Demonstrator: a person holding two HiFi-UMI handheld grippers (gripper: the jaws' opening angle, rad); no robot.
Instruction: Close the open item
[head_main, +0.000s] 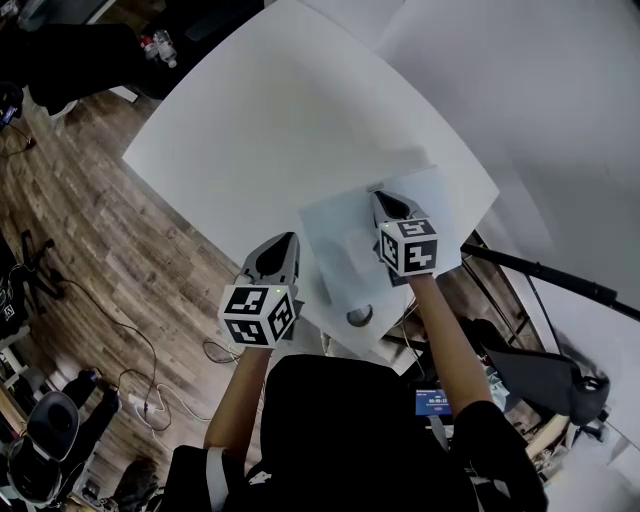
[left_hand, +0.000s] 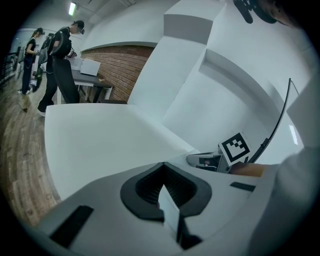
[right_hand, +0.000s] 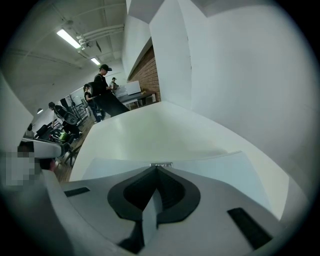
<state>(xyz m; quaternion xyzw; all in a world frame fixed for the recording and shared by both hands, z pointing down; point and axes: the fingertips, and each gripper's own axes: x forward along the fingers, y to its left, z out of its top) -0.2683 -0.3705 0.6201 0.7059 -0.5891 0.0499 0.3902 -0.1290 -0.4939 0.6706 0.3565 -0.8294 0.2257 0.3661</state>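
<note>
Both grippers are over the table (head_main: 300, 120) now. The folder (head_main: 345, 255), a pale flat thing, lies at the table's near edge, close to the right corner. A grey disc (head_main: 360, 317) sits on its nearest end, maybe a fastener, though I can't tell.

The right gripper (head_main: 385, 203) hangs over the folder's far end with its claw pressed together and nothing pinched. Its own view shows the tips (right_hand: 156, 167) meeting just above the pale sheet (right_hand: 225, 165). A small silvery bit (right_hand: 160, 164) shows right at the tip, and I can't say what it is.

The left gripper (head_main: 285, 245) is beside the folder's left edge, over bare table, claw also pressed together and empty (left_hand: 162, 165).

To my eye the closing hasn't started. To do it well, I'd say spread the right claw first and find the loose edge. The left should press the sheet flat, because it lies so near the table's edge that a push could slide it off. Then fold slowly toward the disc.
</note>
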